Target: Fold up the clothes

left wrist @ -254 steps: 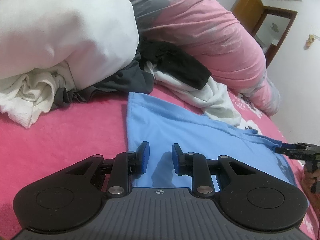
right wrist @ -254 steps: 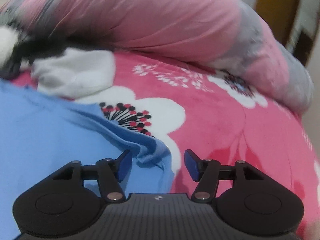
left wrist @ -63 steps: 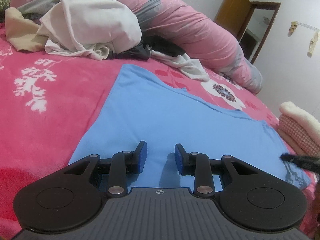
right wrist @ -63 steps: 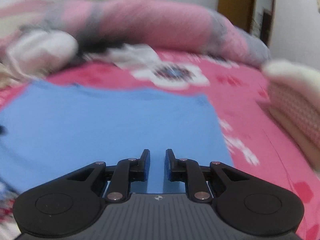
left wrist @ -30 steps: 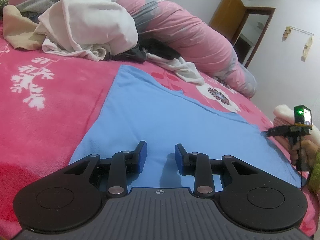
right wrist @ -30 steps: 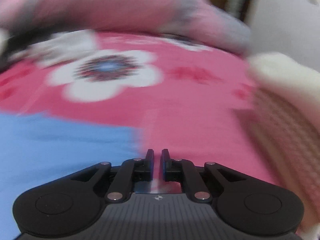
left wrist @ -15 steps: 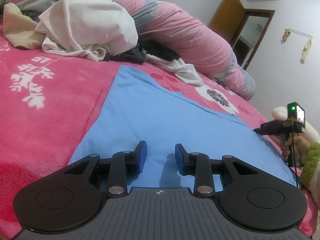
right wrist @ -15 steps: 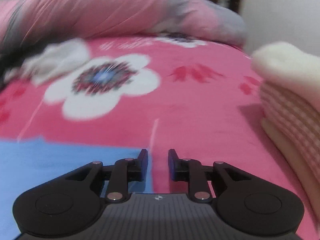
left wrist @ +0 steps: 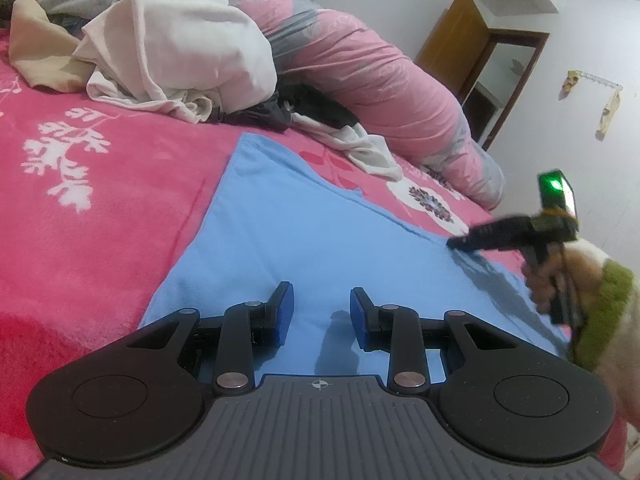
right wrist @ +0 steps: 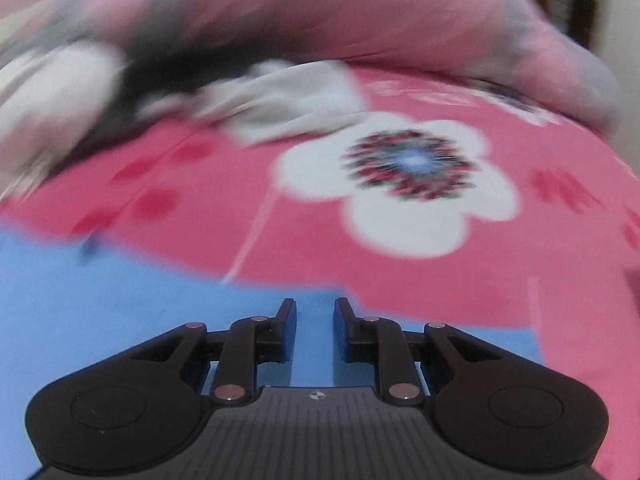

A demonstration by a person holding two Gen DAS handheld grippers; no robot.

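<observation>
Now mid-fold: blue garment [left wrist: 320,240] spread flat on the pink bed [left wrist: 100,200]. Left gripper [left wrist: 319,312] parted, empty, hovering over the near hem; right gripper [right wrist: 315,322] parted, empty, above the far edge. Next, probably: pinch both edges, lift together.

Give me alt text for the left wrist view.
A blue garment lies flat on a pink floral bedspread, the open, empty left gripper over its near edge. The right gripper reaches its far edge; unfolded clothes are heaped behind.
</observation>
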